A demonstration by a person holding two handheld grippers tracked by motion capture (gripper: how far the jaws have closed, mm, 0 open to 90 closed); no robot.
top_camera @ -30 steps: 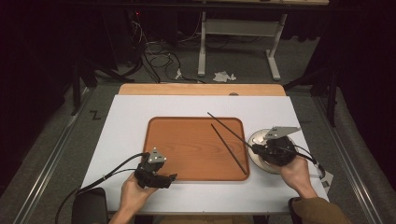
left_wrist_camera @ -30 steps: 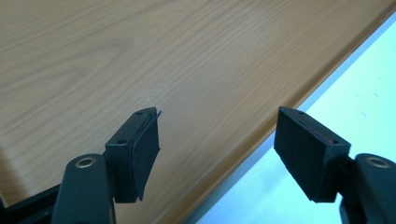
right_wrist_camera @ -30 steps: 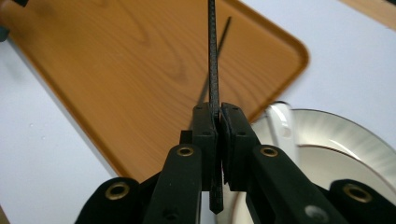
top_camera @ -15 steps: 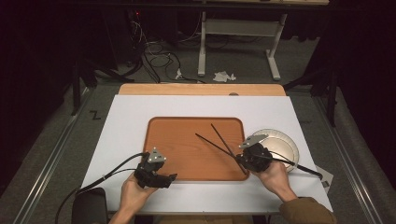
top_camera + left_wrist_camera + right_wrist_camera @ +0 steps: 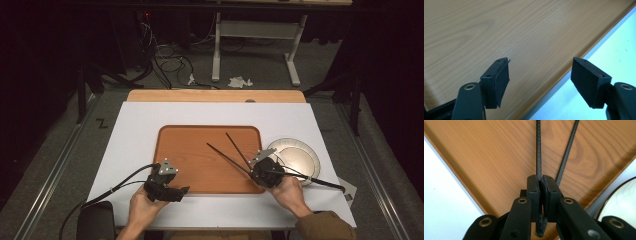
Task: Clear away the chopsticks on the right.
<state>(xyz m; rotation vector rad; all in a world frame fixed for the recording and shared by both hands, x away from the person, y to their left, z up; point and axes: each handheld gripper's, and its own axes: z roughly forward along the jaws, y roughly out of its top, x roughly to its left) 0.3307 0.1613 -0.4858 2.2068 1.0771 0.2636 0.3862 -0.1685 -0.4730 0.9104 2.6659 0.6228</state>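
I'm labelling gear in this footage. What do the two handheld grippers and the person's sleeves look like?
Both the left gripper and the right gripper are black, each topped by a grey three-cornered plate, with a black cable trailing off. Their jaws are flat black blocks faced with dark pads, on arms with brass-coloured rivets. The right sleeve is olive-brown.

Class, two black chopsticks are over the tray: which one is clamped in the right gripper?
The left chopstick runs into the shut right gripper; the other chopstick passes beside it.

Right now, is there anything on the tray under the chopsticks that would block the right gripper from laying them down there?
Nothing visible does. The right gripper is shut on one chopstick; the second chopstick runs beside it. The tray below shows bare wood.
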